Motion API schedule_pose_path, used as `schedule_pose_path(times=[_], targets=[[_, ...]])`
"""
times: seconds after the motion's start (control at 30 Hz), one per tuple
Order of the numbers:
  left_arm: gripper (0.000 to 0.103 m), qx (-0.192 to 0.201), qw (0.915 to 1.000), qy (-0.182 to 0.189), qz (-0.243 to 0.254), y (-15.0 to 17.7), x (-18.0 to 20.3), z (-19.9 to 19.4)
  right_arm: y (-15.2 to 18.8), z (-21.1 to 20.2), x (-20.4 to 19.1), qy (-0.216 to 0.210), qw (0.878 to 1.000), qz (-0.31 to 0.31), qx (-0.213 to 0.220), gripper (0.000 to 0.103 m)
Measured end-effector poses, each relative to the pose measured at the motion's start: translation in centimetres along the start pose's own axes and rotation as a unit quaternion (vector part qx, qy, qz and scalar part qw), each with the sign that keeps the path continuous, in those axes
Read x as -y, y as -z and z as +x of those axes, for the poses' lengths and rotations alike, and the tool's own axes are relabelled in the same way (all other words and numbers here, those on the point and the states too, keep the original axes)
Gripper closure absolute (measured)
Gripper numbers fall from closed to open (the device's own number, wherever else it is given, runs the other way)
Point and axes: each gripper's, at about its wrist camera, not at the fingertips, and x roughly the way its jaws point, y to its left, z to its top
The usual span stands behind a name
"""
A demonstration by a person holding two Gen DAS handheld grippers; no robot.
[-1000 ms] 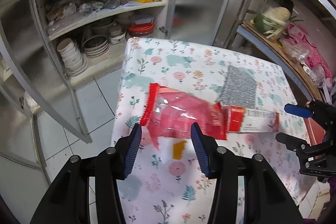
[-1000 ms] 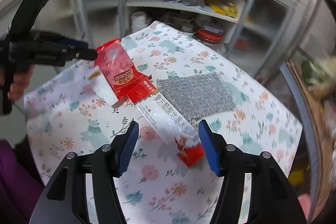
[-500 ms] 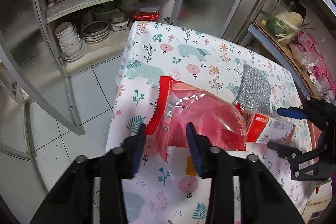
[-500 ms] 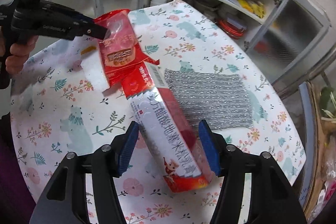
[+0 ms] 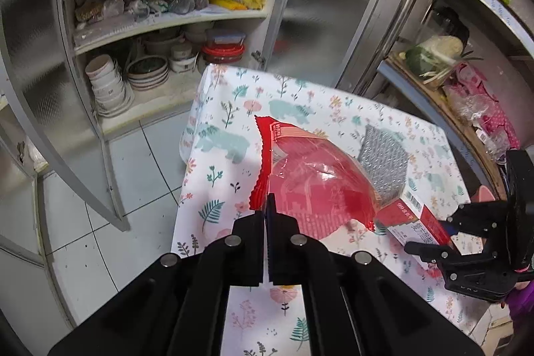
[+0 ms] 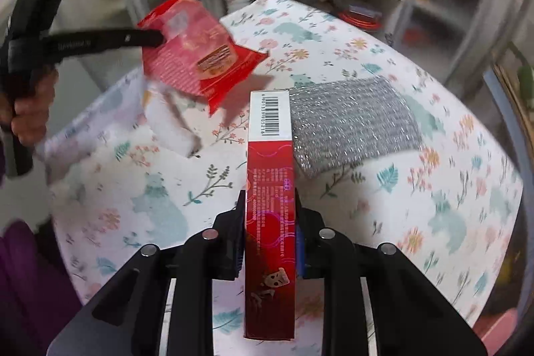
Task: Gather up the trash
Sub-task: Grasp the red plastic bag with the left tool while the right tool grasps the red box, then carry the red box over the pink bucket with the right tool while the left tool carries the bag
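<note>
In our left hand-held gripper (image 5: pixel 267 206) we had the jaws clenched on the crimped edge of a red plastic wrapper (image 5: pixel 313 186), which hung clear above the desk (image 5: pixel 233 155). Our right hand-held gripper (image 6: pixel 268 216) was clamped on the 2 long sides of a red carton (image 6: pixel 270 212), its barcode end pointing away from us, over the floral cloth. Just beyond the carton, a silver scouring pad (image 6: pixel 353 122) lay flat on the desk. Past the desk stood an open cabinet (image 5: pixel 167 32) with 2 shelves of stacked bowls (image 5: pixel 106 85) and bagged food.
</note>
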Motion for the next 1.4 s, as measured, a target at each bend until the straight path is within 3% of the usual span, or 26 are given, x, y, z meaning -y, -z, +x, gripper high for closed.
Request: schedule_pose_path(times=[0.1,0.37,0.8,1.07,1.4], targets=[[0.103,0.011,0.9999,0.004,0.004,-0.1,0.4,-1.0,1.2,-1.8,0.5,-0.017,0.998,0.059,0.027,0.079],[0.103,0.030,0.9993,0.013,0.017,-0.2,1.8,-2.9,4.5,-5.1,1.5,-0.012,0.987,0.143,0.076,0.079],[0.103,0.004,0.9979,0.043,0.048,1.8,5.6,-2.6,8.8,-8.0,3.7,0.007,0.965,0.235,0.115,0.079],[0.103,-0.002,0.9909,0.091,0.100,1.6,12.4,-1.8,13.0,-11.8,6.9,0.053,0.939,0.303,0.153,0.079],[0.103,-0.003,0.9727,0.148,0.179,1.1,23.2,-0.9,20.1,-16.7,12.1,0.123,0.891,0.392,0.192,0.079]])
